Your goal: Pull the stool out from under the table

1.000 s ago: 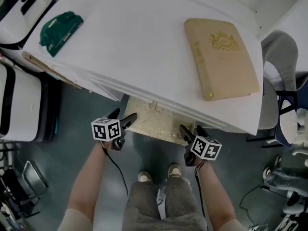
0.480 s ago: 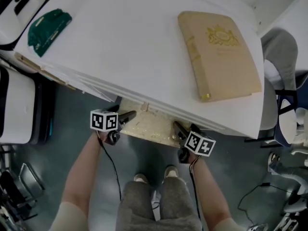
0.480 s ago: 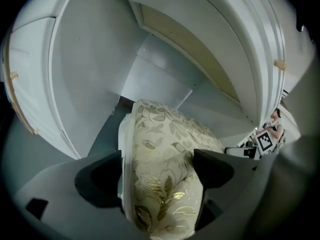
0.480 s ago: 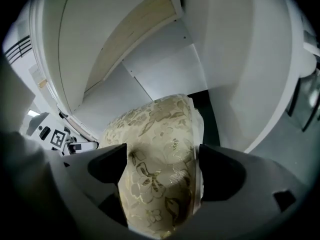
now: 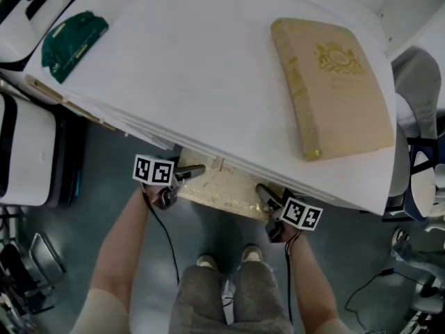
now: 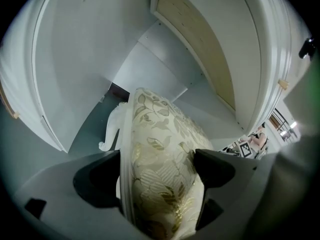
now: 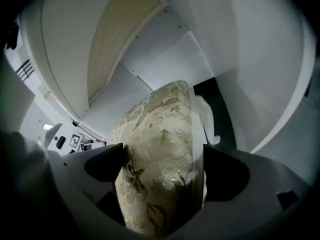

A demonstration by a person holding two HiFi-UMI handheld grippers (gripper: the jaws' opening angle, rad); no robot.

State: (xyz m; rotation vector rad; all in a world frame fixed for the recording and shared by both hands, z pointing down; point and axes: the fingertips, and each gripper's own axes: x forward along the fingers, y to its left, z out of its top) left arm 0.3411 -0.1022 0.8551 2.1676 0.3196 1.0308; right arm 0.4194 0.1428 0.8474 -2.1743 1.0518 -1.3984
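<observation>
Straddling the near edge of the stool (image 5: 221, 185) with the left gripper (image 5: 189, 173) and right gripper (image 5: 265, 193), one at each front corner, fingers (image 6: 212, 166) of both opening and packed full with the thick seat. Upholstered in cream fabric with a gold leaf-and-vine weave, plumply domed, edged by a white frame with a curled white leg (image 6: 111, 129). Tucked mostly beneath the white bench (image 5: 195, 75), showing only a strip of seat past its edge above the dark floor (image 5: 208, 235), with a tan book (image 5: 334, 82) and a green item (image 5: 73, 37) lying well apart on top.
</observation>
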